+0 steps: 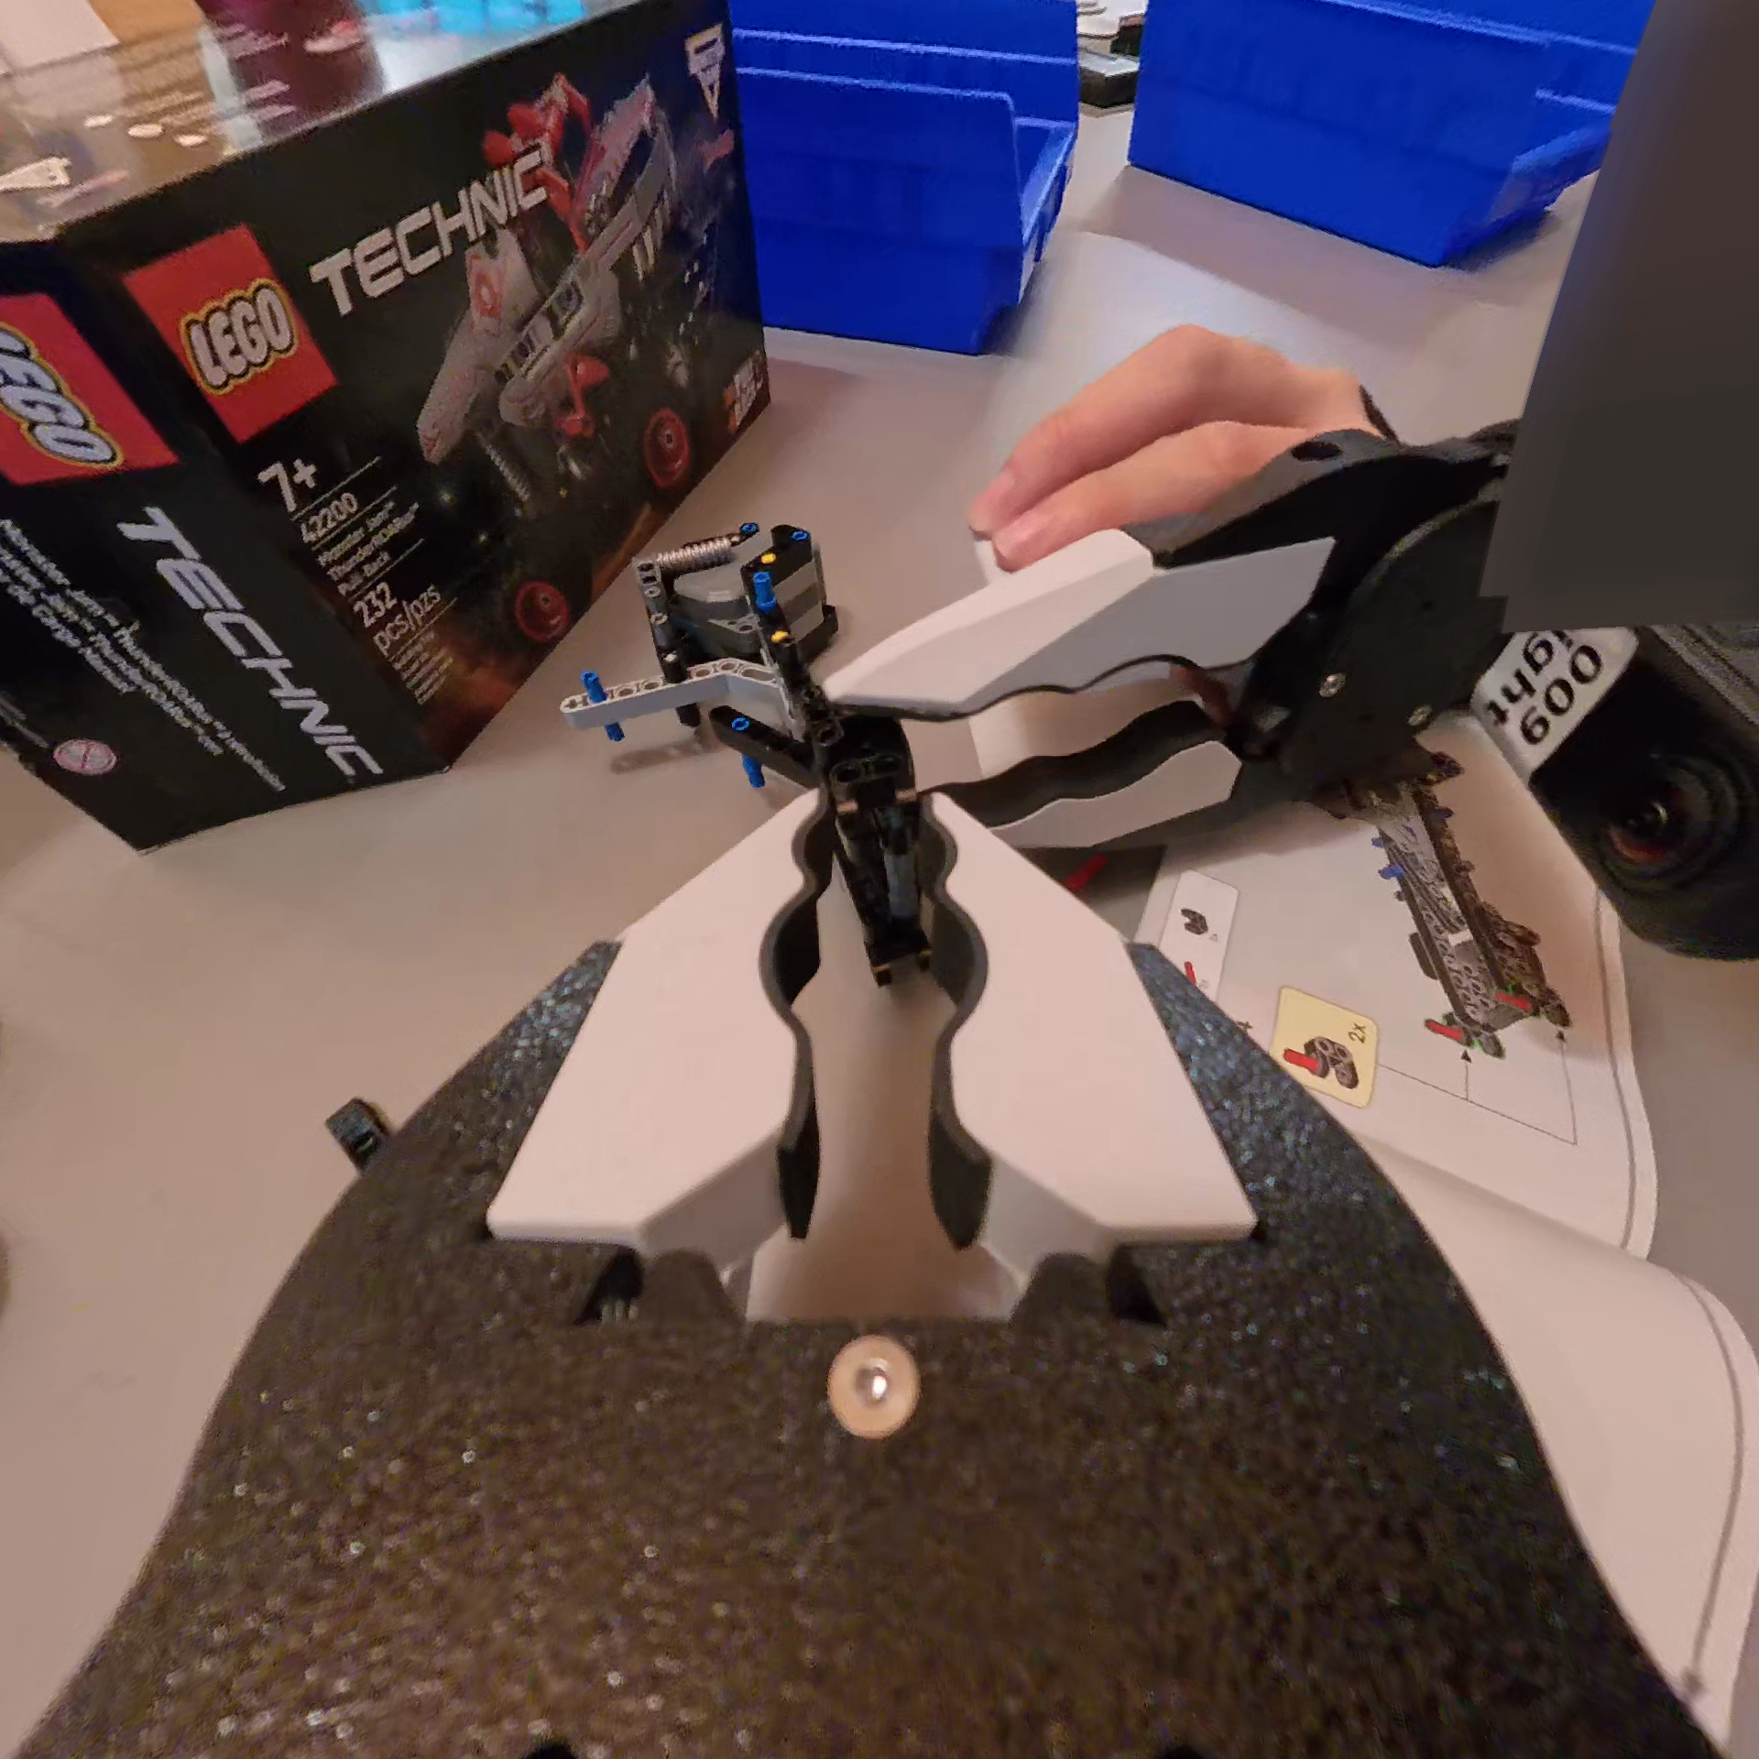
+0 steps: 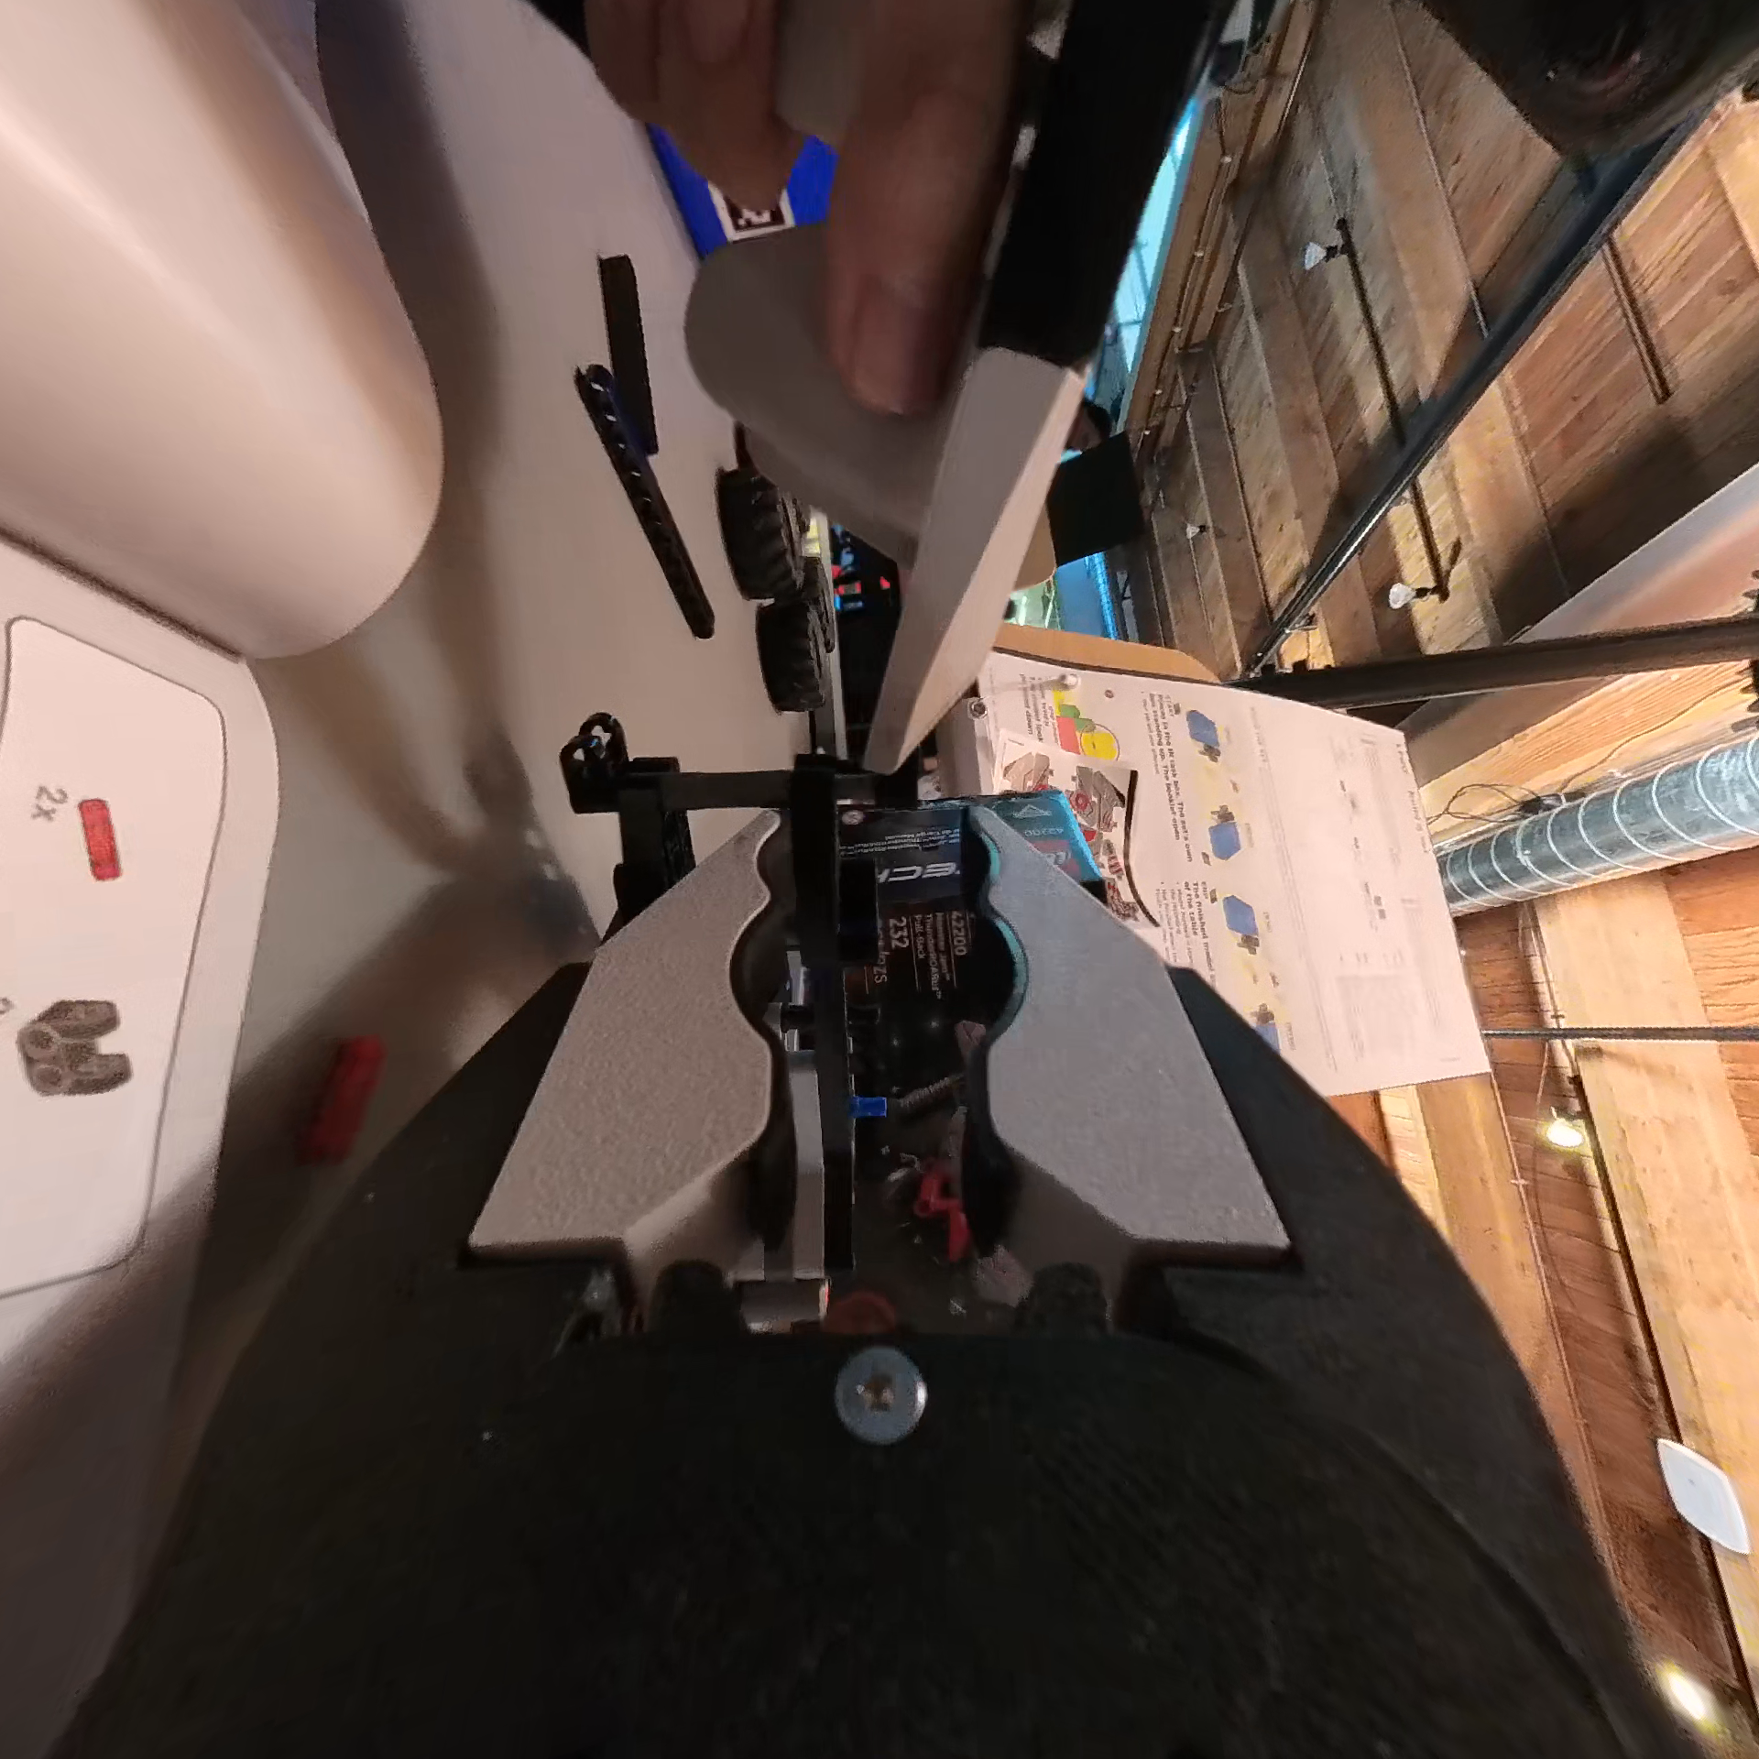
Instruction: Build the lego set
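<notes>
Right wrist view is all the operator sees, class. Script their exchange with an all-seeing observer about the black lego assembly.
Operator: What grips its far end?
Observer: The left gripper is clamped on the black lego assembly.
Operator: What sticks out beyond?
Observer: A light grey beam with blue pins, sideways.
Operator: Loose parts I'm missing?
Observer: A small black piece lies on the grey table beside the left gripper.

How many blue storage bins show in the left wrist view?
2. One blue bin stands behind the set's box, at top centre; the other blue bin is at top right, partly cut off by a grey patch. More may be hidden.
</notes>
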### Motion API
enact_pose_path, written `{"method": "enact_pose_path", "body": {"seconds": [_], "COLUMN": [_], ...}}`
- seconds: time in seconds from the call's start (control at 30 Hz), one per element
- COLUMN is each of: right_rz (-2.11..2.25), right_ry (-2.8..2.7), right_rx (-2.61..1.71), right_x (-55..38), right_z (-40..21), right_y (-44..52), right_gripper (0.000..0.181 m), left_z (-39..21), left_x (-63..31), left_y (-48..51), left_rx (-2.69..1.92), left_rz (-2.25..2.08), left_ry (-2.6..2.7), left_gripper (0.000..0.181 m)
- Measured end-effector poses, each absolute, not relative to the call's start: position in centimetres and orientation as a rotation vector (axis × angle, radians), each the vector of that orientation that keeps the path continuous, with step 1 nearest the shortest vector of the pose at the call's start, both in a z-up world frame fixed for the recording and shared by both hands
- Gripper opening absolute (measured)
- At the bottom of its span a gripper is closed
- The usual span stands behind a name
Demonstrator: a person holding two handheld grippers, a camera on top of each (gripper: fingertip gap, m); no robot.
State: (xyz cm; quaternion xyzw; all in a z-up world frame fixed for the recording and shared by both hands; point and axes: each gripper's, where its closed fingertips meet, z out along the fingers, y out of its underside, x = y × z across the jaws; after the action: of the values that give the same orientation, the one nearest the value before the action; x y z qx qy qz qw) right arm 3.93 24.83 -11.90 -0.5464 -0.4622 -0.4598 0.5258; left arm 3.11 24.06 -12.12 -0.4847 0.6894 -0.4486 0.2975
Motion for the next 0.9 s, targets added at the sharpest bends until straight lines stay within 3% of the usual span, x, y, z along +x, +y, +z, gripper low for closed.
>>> {"method": "enact_pose_path", "body": {"seconds": [0.03, 0.9], "right_rz": [-1.099, -1.071], "right_ry": [-1.106, -1.095], "right_rx": [-1.311, -1.358], "right_x": [3.89, 3.99], "right_z": [-12.02, -12.71], "right_y": [24.89, 25.17], "right_gripper": [0.028, 0.017], "left_z": [-12.14, -12.63], "left_x": [3.1, 2.93], "left_y": [24.15, 24.36], "left_rx": [-1.309, -1.41], "left_rz": [-1.184, -1.062], "left_ry": [1.827, 1.818], "left_gripper": [0.015, 0.014]}}
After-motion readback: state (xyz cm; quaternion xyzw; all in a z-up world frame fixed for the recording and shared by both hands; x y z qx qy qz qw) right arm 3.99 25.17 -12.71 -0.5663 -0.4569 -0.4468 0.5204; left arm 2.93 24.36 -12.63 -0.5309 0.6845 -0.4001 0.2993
